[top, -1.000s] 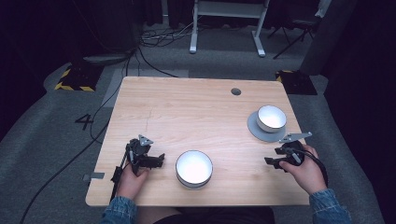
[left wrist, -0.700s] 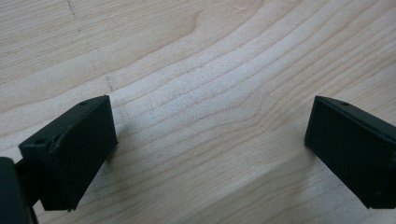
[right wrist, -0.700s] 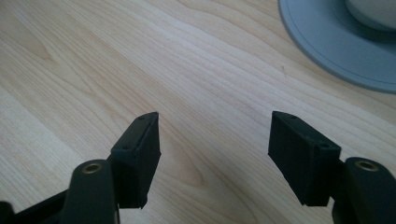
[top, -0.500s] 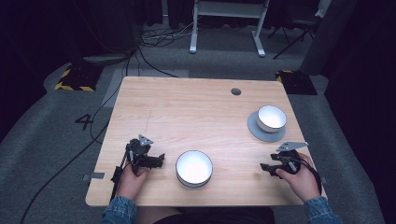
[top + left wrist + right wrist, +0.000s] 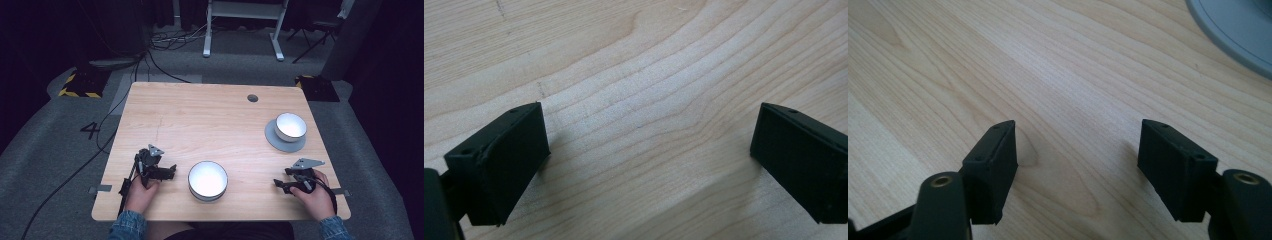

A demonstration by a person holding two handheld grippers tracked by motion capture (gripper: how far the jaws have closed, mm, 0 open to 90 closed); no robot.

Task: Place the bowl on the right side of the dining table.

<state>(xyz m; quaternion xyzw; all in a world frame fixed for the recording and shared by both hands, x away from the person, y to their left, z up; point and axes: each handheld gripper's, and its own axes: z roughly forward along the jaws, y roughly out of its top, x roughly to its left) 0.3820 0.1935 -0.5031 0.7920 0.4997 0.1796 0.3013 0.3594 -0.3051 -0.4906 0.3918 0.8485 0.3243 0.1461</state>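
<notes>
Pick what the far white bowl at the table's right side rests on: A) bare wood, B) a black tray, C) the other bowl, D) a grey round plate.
D: in the high view the far white bowl sits on a grey round plate, apart from the near bowl.

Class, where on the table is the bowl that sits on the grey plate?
In the high view, the bowl sits on the grey plate at the table's right side, beyond the right gripper.

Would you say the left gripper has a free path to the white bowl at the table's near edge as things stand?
Probably yes. The left gripper rests just left of the white bowl, jaws open and empty, pointing toward it, with bare table between them.
</notes>
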